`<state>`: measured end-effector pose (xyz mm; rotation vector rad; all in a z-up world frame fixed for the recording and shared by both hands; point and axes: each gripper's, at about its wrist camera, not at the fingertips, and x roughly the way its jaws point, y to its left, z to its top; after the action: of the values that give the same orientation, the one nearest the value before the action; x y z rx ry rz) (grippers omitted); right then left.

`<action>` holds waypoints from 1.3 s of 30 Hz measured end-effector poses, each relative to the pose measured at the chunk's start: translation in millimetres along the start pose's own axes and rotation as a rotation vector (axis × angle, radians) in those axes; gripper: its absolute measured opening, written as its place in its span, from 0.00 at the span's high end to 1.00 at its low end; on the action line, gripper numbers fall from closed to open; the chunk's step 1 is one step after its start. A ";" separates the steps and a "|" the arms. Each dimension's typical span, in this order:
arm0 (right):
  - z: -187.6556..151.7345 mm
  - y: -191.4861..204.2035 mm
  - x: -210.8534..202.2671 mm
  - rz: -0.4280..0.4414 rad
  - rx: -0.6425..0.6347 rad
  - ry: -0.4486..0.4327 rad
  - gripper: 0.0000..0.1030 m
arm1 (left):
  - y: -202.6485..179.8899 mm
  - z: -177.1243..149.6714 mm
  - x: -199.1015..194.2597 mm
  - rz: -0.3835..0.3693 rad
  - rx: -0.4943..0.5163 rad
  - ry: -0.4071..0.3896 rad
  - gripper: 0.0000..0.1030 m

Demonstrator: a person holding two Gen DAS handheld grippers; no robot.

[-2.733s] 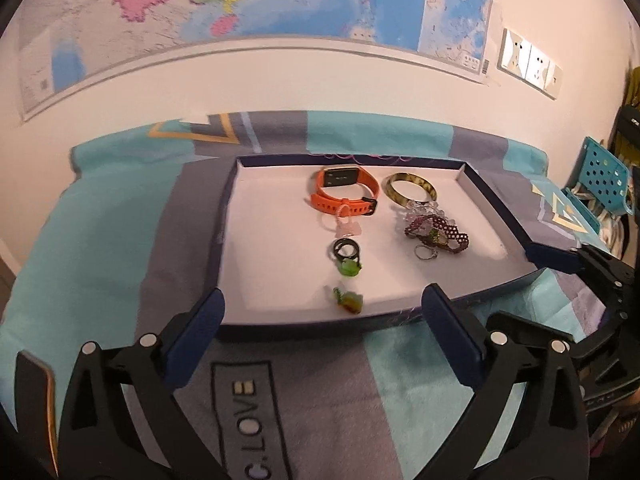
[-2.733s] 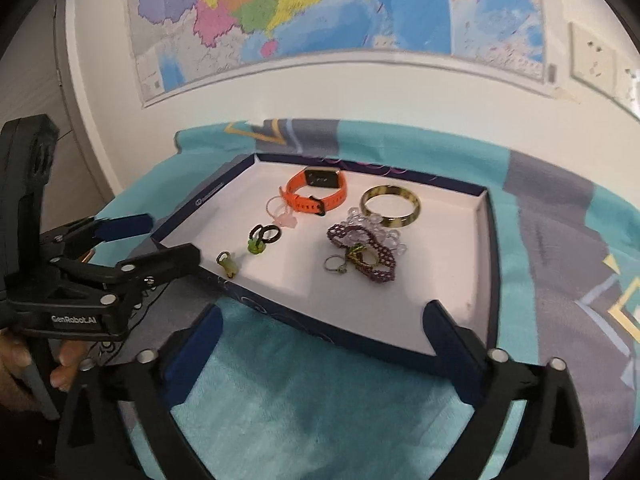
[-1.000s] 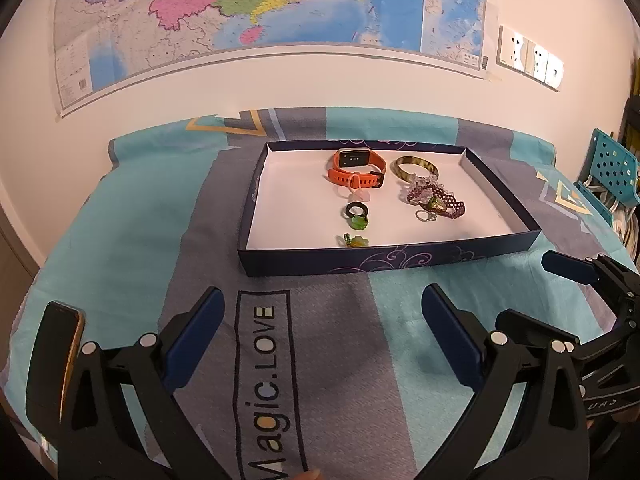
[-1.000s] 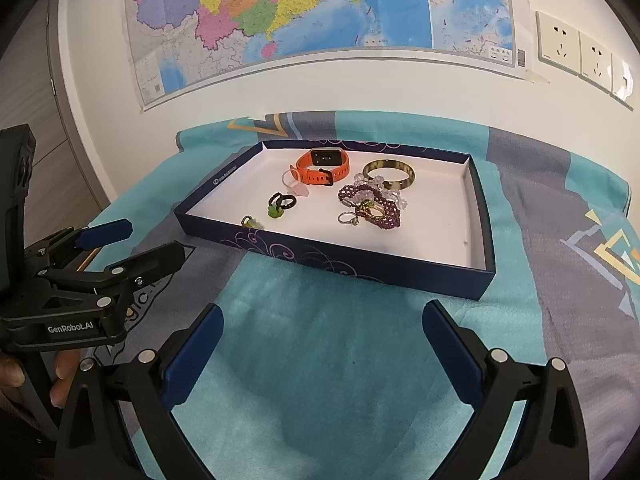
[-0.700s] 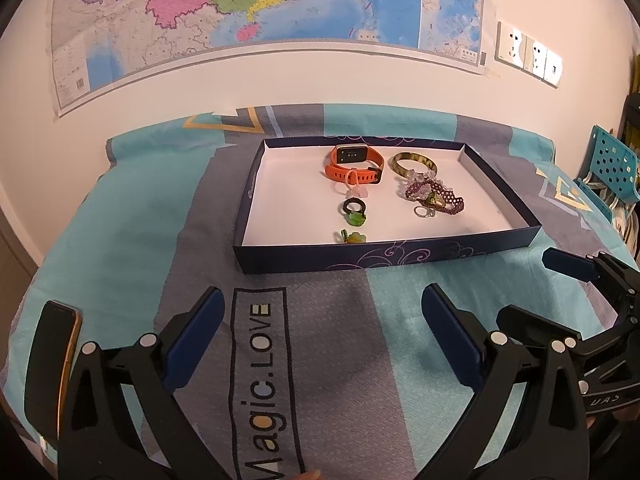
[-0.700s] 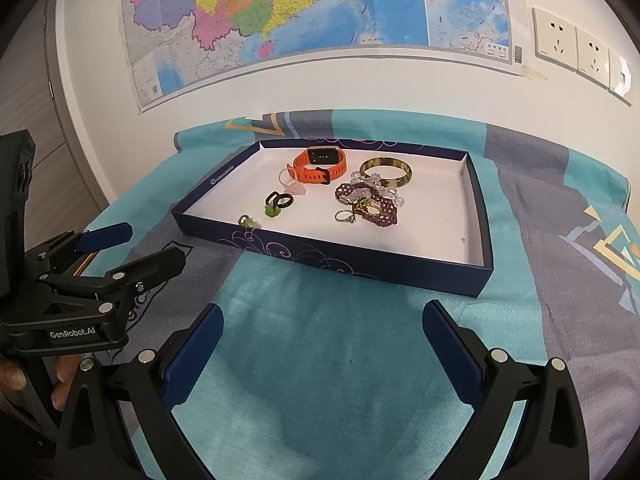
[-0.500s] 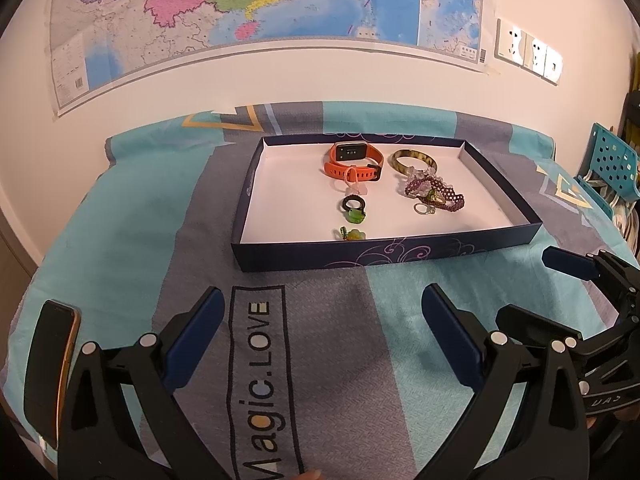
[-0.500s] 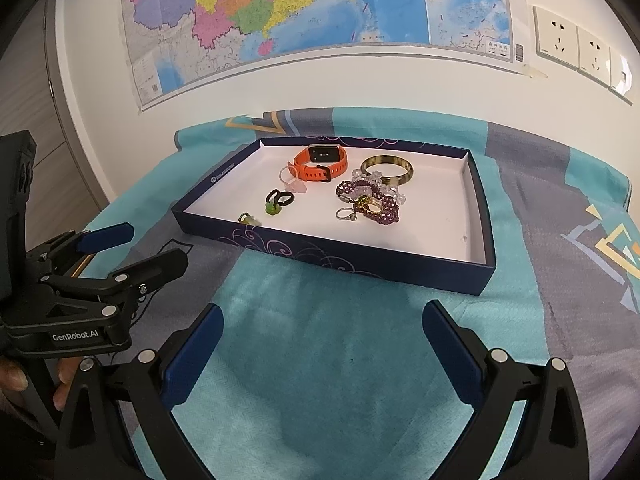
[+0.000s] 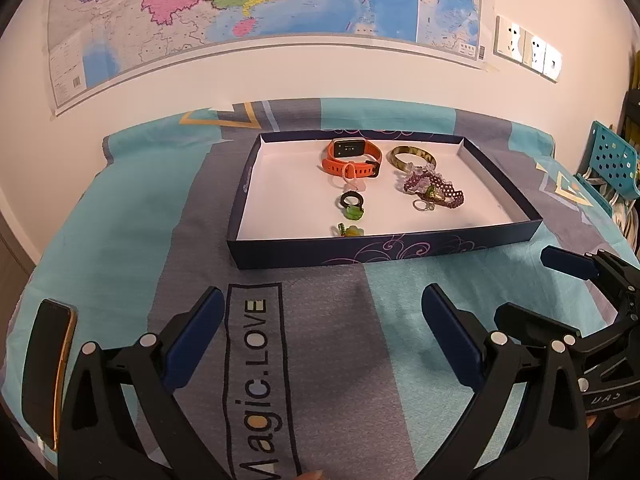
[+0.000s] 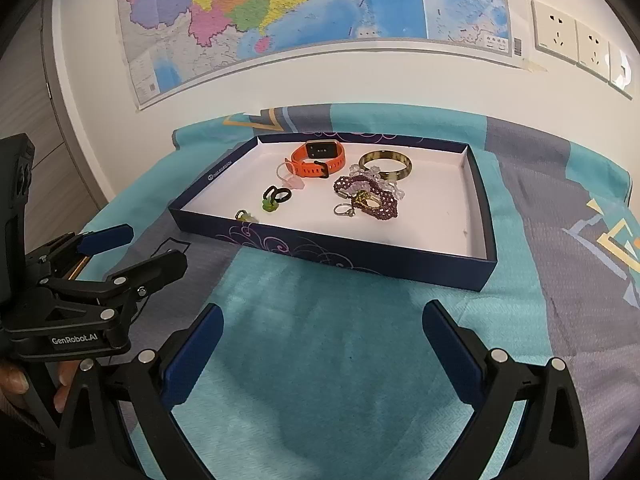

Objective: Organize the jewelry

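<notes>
Both claws are standing released and gripping nothing, well short of the tray. From the left wrist camera, the left claw (image 9: 320, 328) is hovering over the patterned cloth (image 9: 132, 216), its blue pads spread wide, with the tray (image 9: 432, 249) lying beyond it. Inside the tray, the orange watch (image 9: 350, 157) is sitting toward the far wall, the bangle (image 9: 412, 157) just beside it, a pink ring (image 9: 352, 178) touching the watch strap, a black ring with a green stone (image 9: 352, 204) nearer the tray's front wall, and a small green charm (image 9: 351, 231) close against that front wall. A purple beaded bracelet (image 9: 434, 192) is lying tangled with a silver ring (image 9: 422, 206) near the tray's middle. The right claw (image 9: 532, 288) is showing at the edge, beside the tray's front corner.

From the right wrist camera, the right claw (image 10: 322, 336) is also hanging spread over the cloth, short of the tray's front wall, and the left claw (image 10: 154, 246) is showing beside the tray's near corner.

Everything is already lying in the tray, so the sorting looks nearly done; any further tidying should probably start with the tangled bracelet, pinching one bead strand lightly and lifting straight up so the silver ring is not dragged along.

Only the left view is showing a dark phone (image 9: 48, 372) on the cloth, away from the tray's front; only the right view is showing fingers (image 10: 60, 386) wrapping the left claw's handle.
</notes>
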<state>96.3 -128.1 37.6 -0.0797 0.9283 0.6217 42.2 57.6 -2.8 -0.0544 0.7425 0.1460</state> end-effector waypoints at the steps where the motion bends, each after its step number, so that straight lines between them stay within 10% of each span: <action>1: 0.2 -0.4 0.5 -0.001 0.001 0.001 0.06 | -0.2 0.0 0.0 0.001 0.001 0.000 0.06; 39: -0.9 -3.7 2.8 -0.003 0.009 0.005 0.06 | -5.8 -2.0 4.2 -0.004 0.014 0.012 0.06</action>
<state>98.8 -130.1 34.2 -0.0747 0.9357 0.6149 44.8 52.1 -7.2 -0.0433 0.7554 0.1365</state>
